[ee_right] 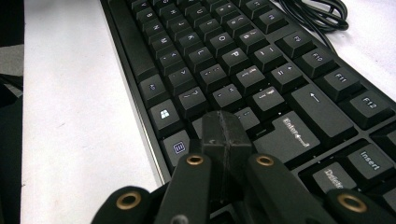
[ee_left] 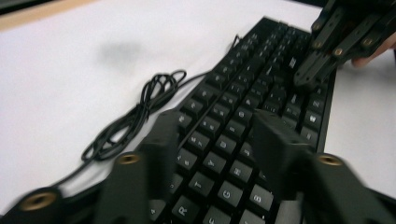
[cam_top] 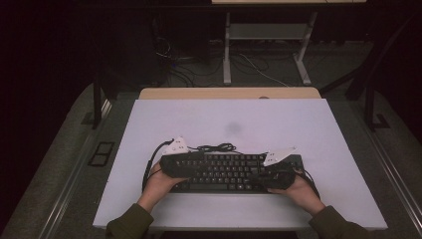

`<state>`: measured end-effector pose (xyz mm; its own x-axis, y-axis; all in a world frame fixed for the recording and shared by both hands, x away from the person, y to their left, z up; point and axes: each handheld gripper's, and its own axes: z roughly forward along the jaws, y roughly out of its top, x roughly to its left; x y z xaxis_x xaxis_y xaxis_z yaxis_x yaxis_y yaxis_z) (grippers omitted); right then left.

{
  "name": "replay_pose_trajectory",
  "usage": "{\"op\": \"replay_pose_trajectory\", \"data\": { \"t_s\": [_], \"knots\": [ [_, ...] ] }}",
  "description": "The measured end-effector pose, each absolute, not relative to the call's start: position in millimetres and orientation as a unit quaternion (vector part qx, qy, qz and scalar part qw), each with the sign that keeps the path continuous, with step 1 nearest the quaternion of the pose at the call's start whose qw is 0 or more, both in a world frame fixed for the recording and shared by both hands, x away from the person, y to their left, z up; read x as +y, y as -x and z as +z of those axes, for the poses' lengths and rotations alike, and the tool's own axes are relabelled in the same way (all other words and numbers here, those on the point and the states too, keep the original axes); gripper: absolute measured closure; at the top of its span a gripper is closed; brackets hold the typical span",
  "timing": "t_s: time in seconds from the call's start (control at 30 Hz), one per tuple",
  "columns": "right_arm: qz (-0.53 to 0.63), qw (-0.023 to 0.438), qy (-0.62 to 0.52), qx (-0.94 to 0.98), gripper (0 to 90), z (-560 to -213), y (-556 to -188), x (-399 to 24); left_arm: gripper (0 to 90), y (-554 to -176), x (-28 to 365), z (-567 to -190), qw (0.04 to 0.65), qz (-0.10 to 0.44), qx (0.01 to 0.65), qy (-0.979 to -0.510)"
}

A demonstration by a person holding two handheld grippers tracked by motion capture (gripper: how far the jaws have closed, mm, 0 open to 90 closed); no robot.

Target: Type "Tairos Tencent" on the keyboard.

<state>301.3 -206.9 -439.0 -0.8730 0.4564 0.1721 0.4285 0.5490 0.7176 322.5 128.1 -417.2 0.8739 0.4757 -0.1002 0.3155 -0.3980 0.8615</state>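
A black keyboard [cam_top: 226,172] lies across the white table near its front edge, and its black cable [cam_top: 216,147] is coiled just behind it. My left gripper [cam_top: 189,167] hovers over the keyboard's left end. In the left gripper view its jaws stand apart above the letter keys [ee_left: 219,140], open, with nothing pressed between them. My right gripper [cam_top: 263,174] is over the keyboard's right end. The right gripper view has its fingertips [ee_right: 225,135] together, shut, resting by the Enter key [ee_right: 289,135]. The right gripper [ee_left: 306,79] also appears far off in the left gripper view.
The white table top [cam_top: 229,119] carries a faint grey smudge [cam_top: 233,128] behind the cable. A wooden edge [cam_top: 229,93] runs along its far side. Beyond it the floor holds a white stand's legs [cam_top: 227,59] and loose cables [cam_top: 259,69].
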Motion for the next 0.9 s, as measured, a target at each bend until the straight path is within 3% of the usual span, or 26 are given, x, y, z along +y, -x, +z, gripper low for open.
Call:
{"op": "replay_pose_trajectory", "data": {
  "t_s": [0.27,0.9],
  "knots": [
    [0.403,0.016,-0.252,0.88,89.3,-439.0,-301.5,-206.9,89.3,-326.2,129.4,-421.0,0.464,0.07,0.261,-0.844],
    [0.403,0.014,-0.254,0.879,89.3,-439.1,-301.8,-207.2,89.6,-332.8,122.1,-431.1,0.417,0.053,0.27,-0.866]
  ]
}}
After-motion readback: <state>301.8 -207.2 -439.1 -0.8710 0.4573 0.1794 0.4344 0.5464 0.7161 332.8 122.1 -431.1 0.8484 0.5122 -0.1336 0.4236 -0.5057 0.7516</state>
